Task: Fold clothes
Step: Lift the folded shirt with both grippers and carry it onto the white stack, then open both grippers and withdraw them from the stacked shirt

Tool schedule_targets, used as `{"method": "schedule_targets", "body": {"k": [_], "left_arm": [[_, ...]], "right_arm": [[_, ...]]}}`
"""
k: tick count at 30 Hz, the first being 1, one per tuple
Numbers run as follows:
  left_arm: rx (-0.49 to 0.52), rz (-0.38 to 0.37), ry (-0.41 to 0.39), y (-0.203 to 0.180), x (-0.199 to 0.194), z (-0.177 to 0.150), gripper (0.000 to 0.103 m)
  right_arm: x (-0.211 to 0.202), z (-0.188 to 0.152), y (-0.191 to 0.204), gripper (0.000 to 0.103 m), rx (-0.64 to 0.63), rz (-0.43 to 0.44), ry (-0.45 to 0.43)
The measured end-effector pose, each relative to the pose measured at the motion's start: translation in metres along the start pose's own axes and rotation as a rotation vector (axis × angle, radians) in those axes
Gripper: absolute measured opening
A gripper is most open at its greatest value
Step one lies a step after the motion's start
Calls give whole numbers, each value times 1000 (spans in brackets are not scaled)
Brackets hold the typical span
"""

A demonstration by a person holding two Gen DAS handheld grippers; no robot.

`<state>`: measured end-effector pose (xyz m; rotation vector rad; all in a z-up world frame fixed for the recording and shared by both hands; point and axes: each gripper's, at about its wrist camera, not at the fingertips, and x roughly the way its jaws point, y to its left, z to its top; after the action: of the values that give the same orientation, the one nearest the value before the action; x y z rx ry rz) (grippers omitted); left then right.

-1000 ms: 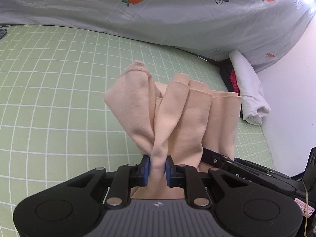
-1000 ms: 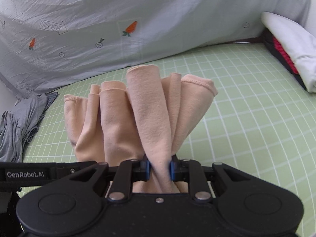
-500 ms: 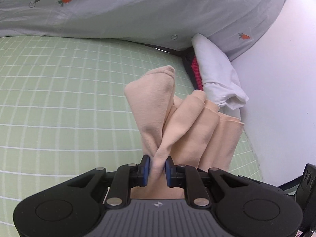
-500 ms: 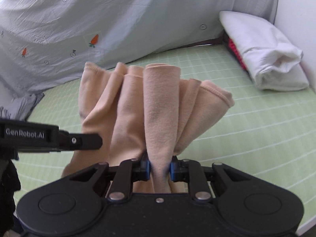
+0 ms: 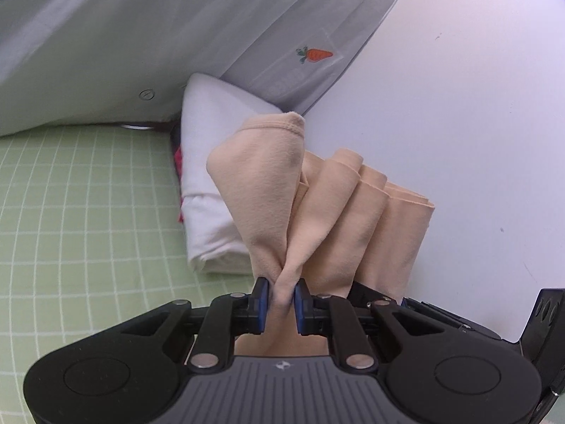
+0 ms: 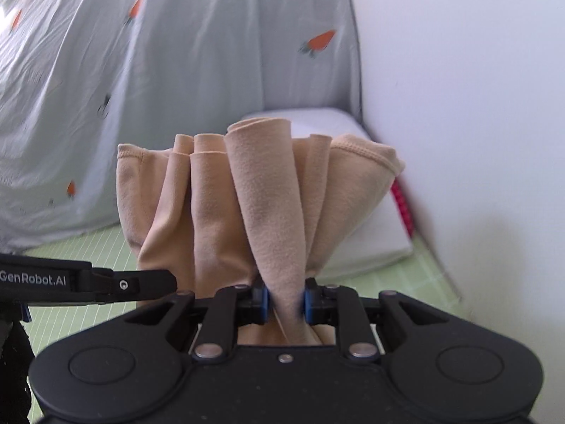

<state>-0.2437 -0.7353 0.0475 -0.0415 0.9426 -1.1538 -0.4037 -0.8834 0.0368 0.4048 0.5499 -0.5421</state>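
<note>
A green sheet with a white grid (image 5: 81,219) covers the bed from 7 to 9 o'clock in the left wrist view. A pale grey cover printed with carrots (image 5: 169,35) rises behind it at 11 o'clock. A folded white bundle (image 5: 208,162) lies near the centre, with a red-and-dark edge (image 5: 179,157) under it. A plain white wall (image 5: 459,123) fills 1 to 4 o'clock.
</note>
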Motion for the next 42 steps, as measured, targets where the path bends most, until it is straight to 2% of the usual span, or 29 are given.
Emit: {"method": "schedule_targets", "body": {"k": [5,10,12,13,16,19,20,21,28,32,37,42], "left_arm": [[21,-24,-71,-14,27,57,16],[-51,-79,-140,2,59,129,16],[-73,-53,-165,17,79,151,17],[-89,-31,-175,25,91,161,17],[-173,74,-147,63,140,172,17],[-238,178,-82,97,183,169,19],[-255,164,-72,104,190,164,27],[-272,150,-63,111,197,160,30],[-247,169,-87,117,204,153,46],[-224,206,-82,114,193,151,50],[-197,251,-66,101,170,139,53],[-126,284,-40,83,134,115,63]], "right_arm": [[29,61,-22,18,3,19,-94],[77,130,-27,19,-13,32,-193],[107,151,-33,19,4,37,-198],[126,159,-36,23,18,33,-191],[193,164,-44,33,27,-21,-149],[250,150,-50,35,28,-92,-56],[261,143,-54,38,41,-103,-46],[267,137,-57,40,54,-103,-50],[271,122,-61,56,46,-112,-77],[260,120,-51,58,12,-134,-70],[233,107,-44,61,7,-145,-35],[183,80,-47,67,12,-157,-2]]}}
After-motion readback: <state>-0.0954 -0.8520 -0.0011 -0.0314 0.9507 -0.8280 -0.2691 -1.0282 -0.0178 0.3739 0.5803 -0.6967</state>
